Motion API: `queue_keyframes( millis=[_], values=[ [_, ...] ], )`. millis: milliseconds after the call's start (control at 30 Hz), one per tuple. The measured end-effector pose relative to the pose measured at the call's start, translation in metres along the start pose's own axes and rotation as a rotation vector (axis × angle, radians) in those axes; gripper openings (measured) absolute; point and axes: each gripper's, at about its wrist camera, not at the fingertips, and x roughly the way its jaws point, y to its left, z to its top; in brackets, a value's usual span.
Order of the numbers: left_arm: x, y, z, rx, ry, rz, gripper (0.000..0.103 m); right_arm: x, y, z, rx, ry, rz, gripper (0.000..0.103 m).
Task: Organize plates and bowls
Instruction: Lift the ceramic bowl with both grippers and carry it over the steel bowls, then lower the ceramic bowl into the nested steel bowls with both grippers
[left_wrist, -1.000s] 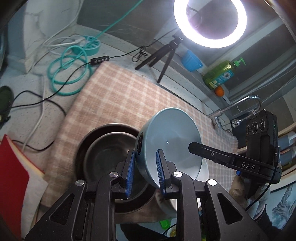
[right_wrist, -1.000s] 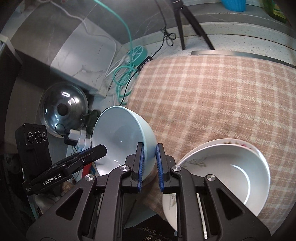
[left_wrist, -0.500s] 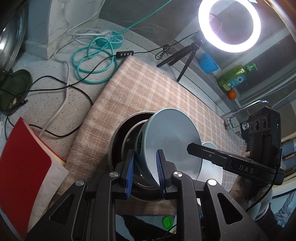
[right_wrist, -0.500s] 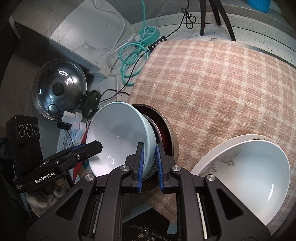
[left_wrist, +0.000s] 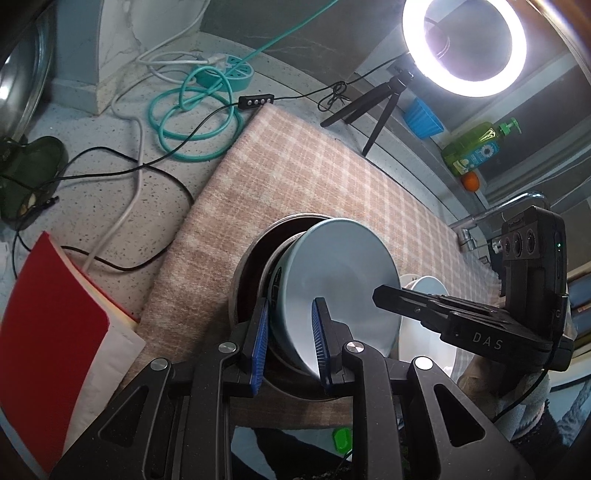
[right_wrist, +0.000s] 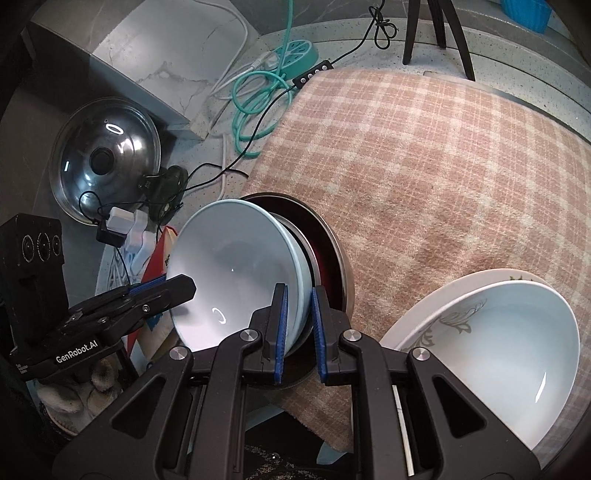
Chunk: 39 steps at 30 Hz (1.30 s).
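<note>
"DAS" on right gripper (right_wrist: 298, 328), "GenRobot.AI" on left gripper (left_wrist: 290, 341). Both fingers clamped on pale blue bowl (left_wrist: 343, 280) rim, tilted over dark metal bowl (right_wrist: 328, 254) just beyond fingertips. White bowl (right_wrist: 491, 354) right, on plaid cloth (right_wrist: 443, 166).

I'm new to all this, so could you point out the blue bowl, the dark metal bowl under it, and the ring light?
blue bowl (left_wrist: 343, 273), left wrist view, inner surface.
dark metal bowl (right_wrist: 338, 254), right wrist view, far rim.
ring light (left_wrist: 463, 79), left wrist view, glowing ring's lower edge.
</note>
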Motion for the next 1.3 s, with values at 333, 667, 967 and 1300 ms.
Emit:
queue_keyframes(
  millis=[333, 667, 967, 1300],
  values=[
    [-0.013, -0.005, 0.002, 0.017, -0.047, 0.012, 0.021, -0.017, 0.004, 0.001, -0.028, -0.067, 0.017, 0.035],
    [-0.023, 0.005, 0.001, -0.004, -0.073, 0.021, 0.021, -0.037, -0.004, -0.001, -0.025, -0.123, -0.006, 0.04],
    [-0.021, 0.02, -0.008, -0.043, -0.07, 0.036, 0.021, -0.033, -0.035, -0.012, 0.084, -0.101, 0.025, 0.04],
    [-0.009, 0.024, -0.013, -0.035, -0.045, 0.047, 0.021, -0.026, -0.039, -0.019, 0.114, -0.091, 0.022, 0.04]
  ],
)
